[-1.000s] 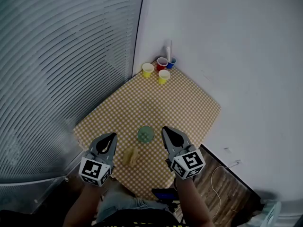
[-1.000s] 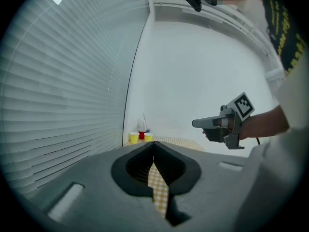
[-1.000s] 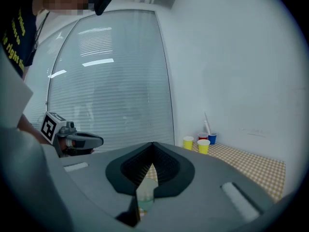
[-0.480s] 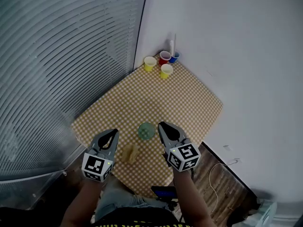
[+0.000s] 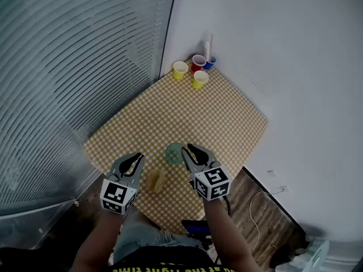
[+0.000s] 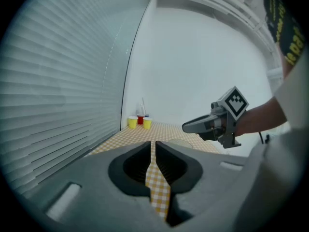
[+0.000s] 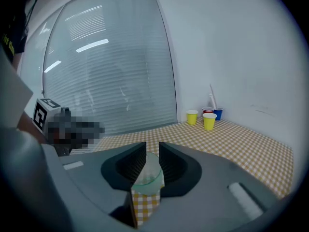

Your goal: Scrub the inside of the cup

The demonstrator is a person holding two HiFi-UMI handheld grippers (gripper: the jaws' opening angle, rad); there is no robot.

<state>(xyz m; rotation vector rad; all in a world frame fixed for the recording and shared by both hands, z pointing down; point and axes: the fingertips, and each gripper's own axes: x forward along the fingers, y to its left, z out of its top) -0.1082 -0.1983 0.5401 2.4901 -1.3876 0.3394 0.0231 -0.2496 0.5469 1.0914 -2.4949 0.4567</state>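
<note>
Item 1, right gripper [image 5: 190,148]: grey, two-jaw, marker cube at the rear, held in the person's right hand. Jaws spread, just now opening wider, pads pressing on nothing. Seen in the gap between the jaw tips: translucent green plastic cup [image 5: 174,152], upright, mouth up, no contact discernible.

Item 2, left gripper [image 5: 136,158]: same make, held in the left hand, low over the near edge of the table. Jaws barely parted after a slight opening, only a thin slit between them. Nothing in the slit but checked cloth beyond.

Item 3, small pale-yellow oblong object [image 5: 157,181]: flat on the cloth between the two grippers, nearer the left one, just short of the green cup. Kind not determinable.

Item 4, table with yellow-and-white checked cloth [image 5: 227,118]: set into a corner, green cup toward its near side.

Item 5, far corner group, well apart from both grippers: two yellow cups [image 5: 180,68] [image 5: 199,79], red cup [image 5: 198,62], blue cup [image 5: 210,63], white upright stick [image 5: 209,46] rising by the red and blue cups.

Item 6, surroundings: grey slatted blind [image 5: 68,67] at left, plain white wall [image 5: 283,67] at right, wooden floor [image 5: 264,222] with thin white cable [image 5: 256,204] beside the table.
</note>
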